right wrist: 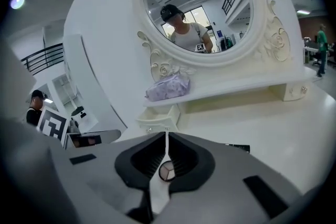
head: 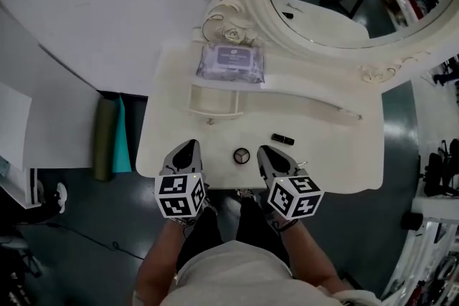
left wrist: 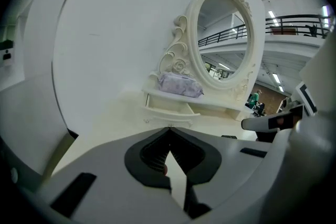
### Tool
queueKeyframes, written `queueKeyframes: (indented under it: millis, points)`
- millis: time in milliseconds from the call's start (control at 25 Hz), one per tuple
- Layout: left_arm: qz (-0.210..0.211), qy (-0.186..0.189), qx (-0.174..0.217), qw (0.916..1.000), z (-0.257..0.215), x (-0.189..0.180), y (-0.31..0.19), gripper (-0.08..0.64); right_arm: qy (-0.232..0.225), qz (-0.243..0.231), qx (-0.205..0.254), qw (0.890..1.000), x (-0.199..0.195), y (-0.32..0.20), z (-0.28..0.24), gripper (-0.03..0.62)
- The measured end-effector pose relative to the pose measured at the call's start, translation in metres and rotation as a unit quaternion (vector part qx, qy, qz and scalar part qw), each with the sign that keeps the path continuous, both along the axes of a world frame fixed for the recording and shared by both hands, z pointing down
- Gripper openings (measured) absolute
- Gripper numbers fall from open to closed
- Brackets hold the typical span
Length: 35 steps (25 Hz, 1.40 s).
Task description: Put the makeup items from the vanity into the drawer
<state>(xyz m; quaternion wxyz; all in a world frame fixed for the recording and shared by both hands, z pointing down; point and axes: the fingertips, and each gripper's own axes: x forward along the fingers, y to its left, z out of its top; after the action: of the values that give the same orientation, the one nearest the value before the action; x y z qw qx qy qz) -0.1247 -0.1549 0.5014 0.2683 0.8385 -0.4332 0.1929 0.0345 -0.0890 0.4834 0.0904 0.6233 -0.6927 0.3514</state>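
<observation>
nearby, wipes pack (head: 231, 62) above open drawer (head: 214, 112)

left gripper (head: 190, 147), right gripper (head: 264, 151): grey, black-lined jaws | black-white marker cubes (head: 179, 195) | pale shirt (head: 229, 276)

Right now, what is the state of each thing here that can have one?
Left claw: shut, empty.
Right claw: shut, empty.
Drawer: pulled open, nothing seen inside.
Round compact: lying flat on the vanity, not held.
Black tube: lying on its side on the vanity.
Purple pack: lying flat on the shelf.
</observation>
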Motion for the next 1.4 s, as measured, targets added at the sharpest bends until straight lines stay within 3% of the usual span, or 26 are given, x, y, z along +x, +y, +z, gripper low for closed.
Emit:
queueKeyframes:
  millis: [80, 200, 520, 880, 1400]
  points:
    - [0.004, -0.003, -0.011, 0.9999, 0.011, 0.002, 0.002, 0.005, -0.004, -0.004, -0.013, 1.000, -0.002, 0.004, 0.012, 0.026]
    - [0.006, -0.005, -0.022, 0.9997, 0.026, 0.003, 0.002, 0.005, -0.008, -0.009, -0.036, 0.999, -0.006, 0.011, 0.031, 0.104]
    - [0.000, 0.003, -0.042, 0.9991, 0.046, 0.004, 0.003, 0.005, 0.001, -0.033, -0.064, 0.997, -0.019, 0.019, 0.063, 0.156]
    - [-0.003, 0.005, -0.060, 0.9982, 0.059, -0.001, 0.008, 0.005, 0.050, -0.078, -0.090, 0.992, -0.035, 0.015, 0.086, 0.225]
    - [-0.021, 0.015, -0.060, 0.9979, 0.062, -0.008, 0.005, 0.005, 0.107, -0.125, -0.120, 0.979, -0.044, 0.012, 0.105, 0.238]
